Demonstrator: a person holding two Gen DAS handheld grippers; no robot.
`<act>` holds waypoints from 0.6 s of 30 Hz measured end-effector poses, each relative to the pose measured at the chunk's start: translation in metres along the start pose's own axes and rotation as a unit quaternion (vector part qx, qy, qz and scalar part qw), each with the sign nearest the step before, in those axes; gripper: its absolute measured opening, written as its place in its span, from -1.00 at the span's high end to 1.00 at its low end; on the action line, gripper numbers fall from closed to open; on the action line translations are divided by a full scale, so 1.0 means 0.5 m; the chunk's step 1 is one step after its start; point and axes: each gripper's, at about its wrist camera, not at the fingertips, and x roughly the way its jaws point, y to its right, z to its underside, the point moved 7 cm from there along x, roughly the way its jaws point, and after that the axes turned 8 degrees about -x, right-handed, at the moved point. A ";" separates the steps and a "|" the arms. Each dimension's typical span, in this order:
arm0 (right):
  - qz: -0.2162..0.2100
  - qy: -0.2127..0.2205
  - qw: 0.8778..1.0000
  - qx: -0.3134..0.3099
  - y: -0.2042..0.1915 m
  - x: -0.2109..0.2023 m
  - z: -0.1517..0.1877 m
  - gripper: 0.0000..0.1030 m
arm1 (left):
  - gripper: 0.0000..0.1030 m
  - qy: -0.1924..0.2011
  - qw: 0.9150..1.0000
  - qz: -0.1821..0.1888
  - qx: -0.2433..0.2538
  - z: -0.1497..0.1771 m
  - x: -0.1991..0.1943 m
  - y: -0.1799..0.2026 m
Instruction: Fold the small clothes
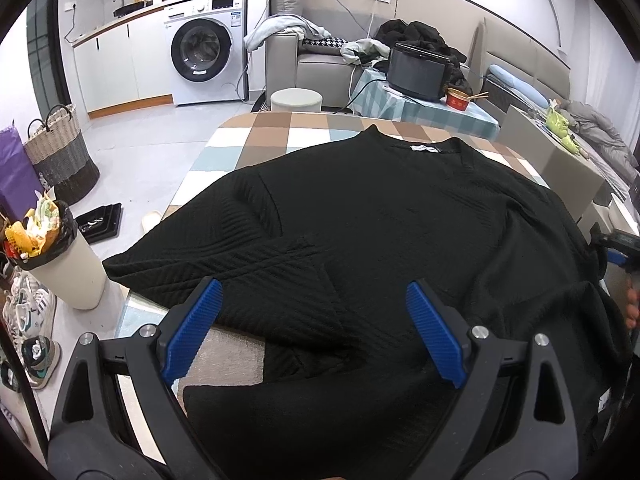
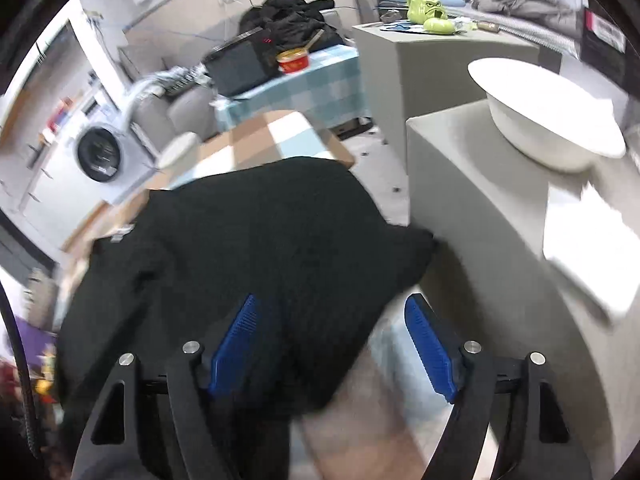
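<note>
Black ribbed knit sweater point(image 1: 392, 216) lies spread on the checked worktop point(image 1: 280, 128), neckline and white label at the far side, hem toward the camera. The sleeve on the left side of the left wrist view is already crossed over the body; a further flap is doubled near the hem. The other side spills off the worktop edge and hangs in loose bunches.

Left claw point(image 1: 316, 328): spread wide above the lower body of the sweater, nothing between the blue pads point(image 1: 192, 330), no contact visible.

Right claw point(image 2: 332, 348): spread; one pad sits over the dark cloth, the other over bare surface beside it. The cloth's edge lies between the jaws but is not pinched. This view is blurred, so touch cannot be confirmed.

Risks, as judged:
- Overhanging side may drag the whole garment off the worktop once a corner is lifted, because much of the weight hangs free
- Right claw could close on one layer only, or on a bunched lump, giving a crooked fold
- Folded sleeve may slide open if the body is tugged sideways; the knit looks soft and stretchy
- Grey cabinet point(image 2: 480, 208) with a white basin point(image 2: 552, 120) stands just beside the hanging side; a wide swing could strike it
</note>
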 end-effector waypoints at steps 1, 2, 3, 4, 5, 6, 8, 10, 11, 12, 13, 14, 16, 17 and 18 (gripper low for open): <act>0.016 -0.008 1.000 -0.002 0.003 0.012 -0.003 -0.47 | -0.80 0.000 1.000 -0.001 0.001 0.000 0.000 0.002; 0.039 -0.015 0.999 0.003 0.016 0.019 -0.002 -0.31 | -0.80 0.002 1.000 -0.002 0.002 0.001 -0.004 0.000; 0.045 -0.014 0.999 0.012 0.029 0.017 0.002 -0.26 | -0.80 0.004 1.000 -0.002 0.003 0.001 -0.006 0.000; 0.038 -0.011 0.999 0.020 0.038 0.014 0.006 -0.08 | -0.80 0.005 1.000 -0.003 0.003 0.003 -0.011 0.000; 0.032 -0.009 0.999 0.029 0.047 0.011 0.011 0.16 | -0.80 0.007 1.000 -0.003 0.001 0.003 -0.014 -0.001; 0.023 -0.004 0.999 0.041 0.057 0.005 0.016 0.25 | -0.80 0.007 1.000 -0.001 0.000 0.003 -0.015 -0.001; 0.017 0.009 0.999 0.050 0.071 -0.009 0.018 0.47 | -0.80 0.008 1.000 0.001 0.000 0.003 -0.015 -0.001; 0.011 0.024 0.997 0.066 0.083 -0.020 0.014 0.68 | -0.80 0.007 1.000 0.001 0.002 0.004 -0.016 -0.001; 0.005 0.032 0.997 0.073 0.086 -0.027 0.011 0.83 | -0.80 0.007 1.000 0.002 0.003 0.004 -0.018 -0.001; -0.003 0.044 0.996 0.079 0.088 -0.035 0.008 0.87 | -0.80 0.007 1.000 0.004 0.003 0.004 -0.019 0.000; -0.011 0.052 0.995 0.084 0.090 -0.042 0.003 0.89 | -0.80 0.008 1.000 0.007 0.002 0.003 -0.022 -0.001; -0.030 0.068 0.993 0.088 0.088 -0.052 -0.004 0.90 | -0.80 0.010 1.000 0.008 0.002 0.002 -0.025 -0.001; -0.064 0.098 0.989 0.091 0.073 -0.074 -0.024 0.90 | -0.80 0.013 1.000 0.008 0.002 -0.001 -0.028 0.004; -0.089 0.118 0.986 0.081 0.058 -0.090 -0.038 0.90 | -0.80 0.016 1.000 0.009 0.001 -0.002 -0.031 0.003; -0.108 0.128 0.983 0.070 0.042 -0.101 -0.048 0.90 | -0.80 0.018 1.000 0.012 -0.001 -0.002 -0.036 0.003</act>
